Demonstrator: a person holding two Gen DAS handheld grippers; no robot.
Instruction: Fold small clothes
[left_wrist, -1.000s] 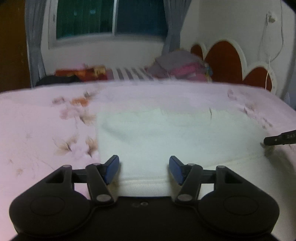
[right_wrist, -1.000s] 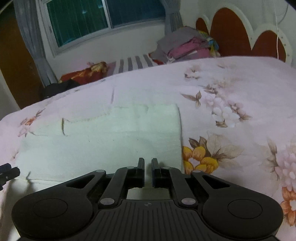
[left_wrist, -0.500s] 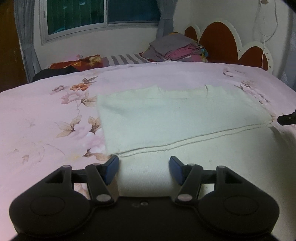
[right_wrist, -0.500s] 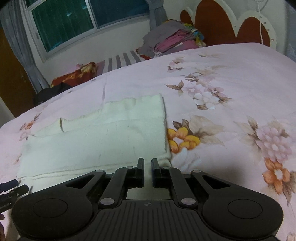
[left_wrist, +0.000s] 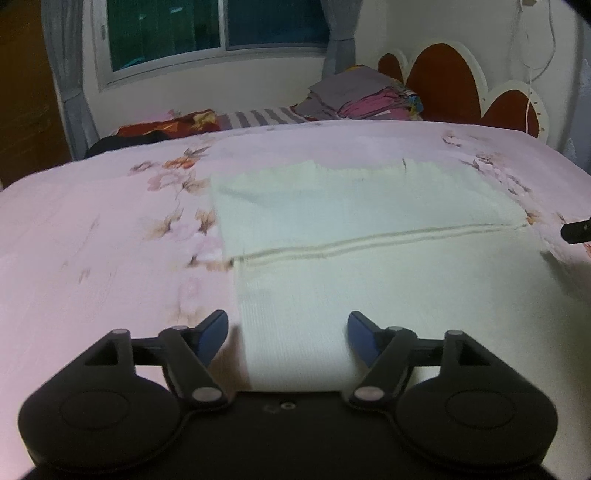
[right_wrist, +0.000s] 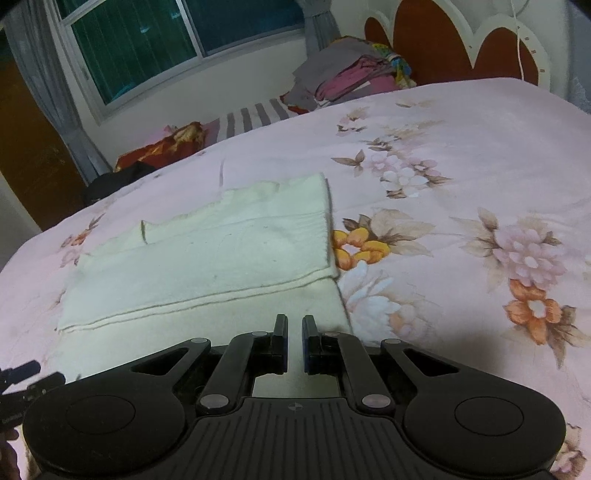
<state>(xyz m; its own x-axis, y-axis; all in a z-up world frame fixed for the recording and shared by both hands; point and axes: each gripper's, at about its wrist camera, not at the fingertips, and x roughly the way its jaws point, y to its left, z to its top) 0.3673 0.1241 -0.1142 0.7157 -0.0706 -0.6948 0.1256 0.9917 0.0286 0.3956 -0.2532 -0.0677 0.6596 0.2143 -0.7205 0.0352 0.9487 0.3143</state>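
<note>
Lying flat on the floral bedsheet (left_wrist: 92, 229) is one cream cloth (left_wrist: 362, 206), its far part folded over so a stitched hem runs across the middle. No writing on it that I can read. My left claw (left_wrist: 286, 334) has just been opening and stands released over the near edge; my right claw (right_wrist: 294, 341) is clenched, gripping nothing I can see. One clothes pile (right_wrist: 354, 75) sits by the headboard (right_wrist: 443, 40).

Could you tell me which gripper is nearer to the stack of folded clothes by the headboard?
Neither is clearly nearer. The left gripper and right gripper both sit at the near edge of the cream garment, with the stack of folded clothes far across the bed.
</note>
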